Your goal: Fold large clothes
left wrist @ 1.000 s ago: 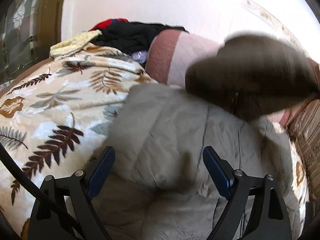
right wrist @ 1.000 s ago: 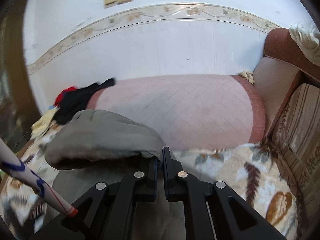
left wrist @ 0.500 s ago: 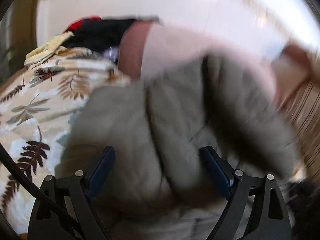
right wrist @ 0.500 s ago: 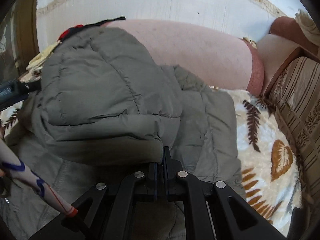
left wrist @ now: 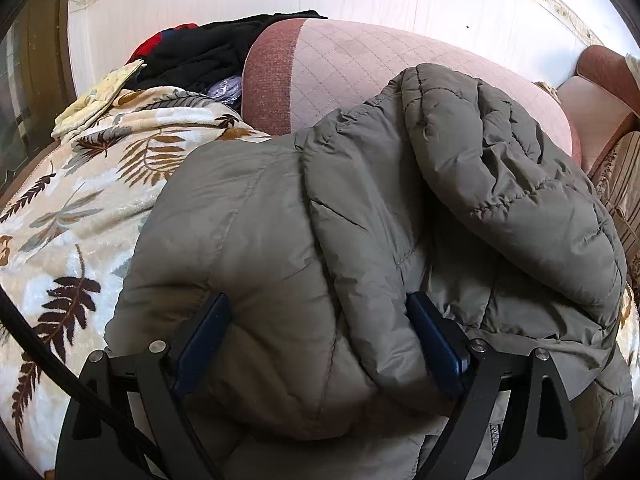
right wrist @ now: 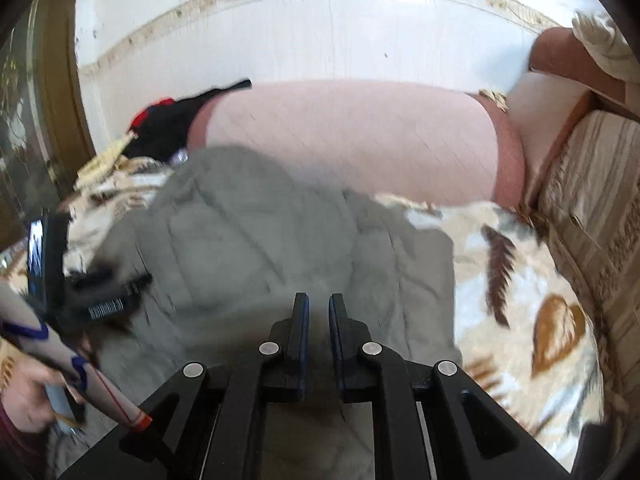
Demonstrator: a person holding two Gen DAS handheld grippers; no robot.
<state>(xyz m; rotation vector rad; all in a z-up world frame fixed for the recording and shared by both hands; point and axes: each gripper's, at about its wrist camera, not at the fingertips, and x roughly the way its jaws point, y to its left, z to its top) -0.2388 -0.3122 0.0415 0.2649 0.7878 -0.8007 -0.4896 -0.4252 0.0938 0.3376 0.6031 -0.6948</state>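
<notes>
A grey-olive quilted puffer jacket [left wrist: 360, 220] lies folded over itself on the leaf-print blanket [left wrist: 72, 208]; it also shows in the right wrist view [right wrist: 260, 240]. My left gripper [left wrist: 318, 328] is open, its blue pads on either side of a thick fold of the jacket near the front edge. My right gripper [right wrist: 319, 316] hovers above the jacket's near part, jaws slightly apart with a narrow gap and nothing between them. The left gripper's body shows at the left of the right wrist view [right wrist: 48, 256].
A pink sofa backrest [right wrist: 352, 136] runs behind the jacket. A pile of black and red clothes [left wrist: 200, 56] and a yellow cloth [left wrist: 100, 96] lie at the back left. A striped cushion [right wrist: 600, 208] stands at the right.
The right gripper carried the jacket's far part over toward the front, let it go and opened slightly. The folded layer now rests on the jacket. The left gripper stayed open.
</notes>
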